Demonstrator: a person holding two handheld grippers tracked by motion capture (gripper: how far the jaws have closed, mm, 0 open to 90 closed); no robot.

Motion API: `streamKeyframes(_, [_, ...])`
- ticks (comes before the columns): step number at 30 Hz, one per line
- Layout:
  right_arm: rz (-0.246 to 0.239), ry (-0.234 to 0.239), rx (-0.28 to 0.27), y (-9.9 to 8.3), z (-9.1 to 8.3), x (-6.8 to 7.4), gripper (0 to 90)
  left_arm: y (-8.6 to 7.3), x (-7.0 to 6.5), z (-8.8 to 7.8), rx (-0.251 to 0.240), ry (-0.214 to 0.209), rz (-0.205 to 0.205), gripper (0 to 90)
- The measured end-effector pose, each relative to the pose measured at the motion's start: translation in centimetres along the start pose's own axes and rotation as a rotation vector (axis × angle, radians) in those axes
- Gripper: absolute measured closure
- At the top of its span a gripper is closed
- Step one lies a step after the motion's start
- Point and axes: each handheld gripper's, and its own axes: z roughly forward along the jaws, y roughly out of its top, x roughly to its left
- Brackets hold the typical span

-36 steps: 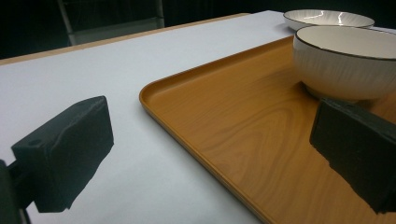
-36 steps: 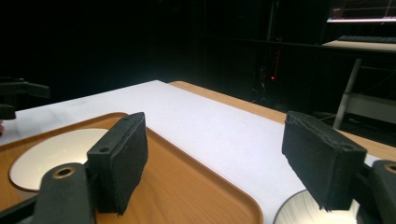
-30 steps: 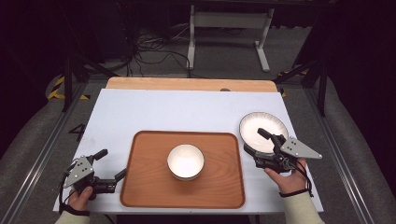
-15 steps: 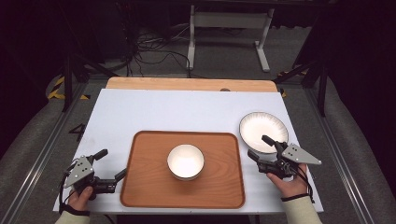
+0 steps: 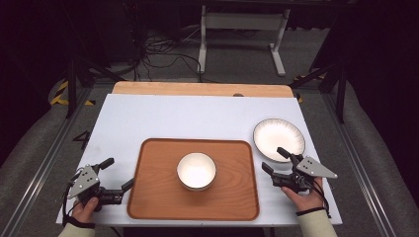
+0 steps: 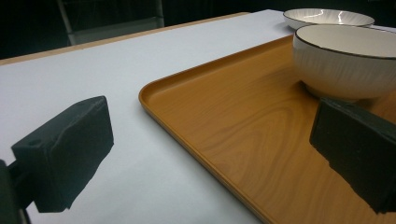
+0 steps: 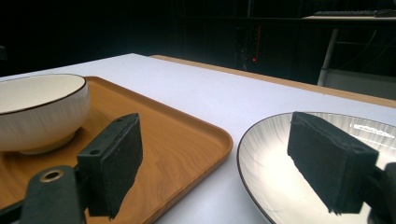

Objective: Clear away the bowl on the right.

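Back from the round white ribbed plate (image 5: 279,136) drew the right gripper (image 5: 276,159), jaws spread and empty, plate just ahead. Left gripper (image 5: 117,174) held spread beside the wooden tray (image 5: 158,197).

tray (image 5: 158,197): wood-grain, smooth, satin sheen | bowl (image 5: 196,170) on the tray: glazed white ceramic, glossy, ribbed outside, dark rim | plate (image 5: 278,138) right of the tray: same glossy glaze, fine ribbing | table (image 5: 197,116) under the tray: matt white, wooden far edge | gripper pads (image 7: 112,163): matt black, rough foam-like
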Motion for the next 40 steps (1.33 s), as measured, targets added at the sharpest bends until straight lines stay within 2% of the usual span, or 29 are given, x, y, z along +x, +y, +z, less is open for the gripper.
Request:
streamKeyframes(8, [0.004,0.003,0.006,-0.39,-0.28,0.04,16.5,0.01,-0.01,0.04,0.002,-0.002,0.003,0.2])
streamKeyframes(12, [-0.006,0.006,-0.003,-0.45,-0.33,0.11,10.2,0.01,-0.02,0.04,0.002,-0.002,0.004,0.2])
streamKeyframes(16, [-0.022,0.04,-0.013,-0.53,-0.44,0.14,2.5,0.01,-0.03,0.03,0.002,-0.001,0.005,0.2])
streamKeyframes(18, [-0.028,0.039,-0.025,-0.58,-0.55,0.19,2.5,0.01,-0.03,0.04,0.002,-0.001,0.005,0.2])
streamKeyframes(25, [0.014,0.053,-0.048,-0.67,-0.74,-0.27,2.4,0.03,-0.01,0.04,0.007,-0.004,0.005,0.2])
streamKeyframes(29, [0.023,0.061,-0.057,-0.71,-0.83,-0.36,2.0,0.03,-0.01,0.04,0.007,-0.004,0.005,0.2])
streamKeyframes(37, [0.008,0.092,-0.067,-0.76,-0.92,-0.4,2.0,0.03,-0.01,0.04,0.006,-0.003,0.005,0.2])
streamKeyframes(40, [0.013,0.091,-0.067,-0.76,-0.91,-0.41,2.0,0.02,-0.01,0.05,0.003,-0.002,0.004,0.2])
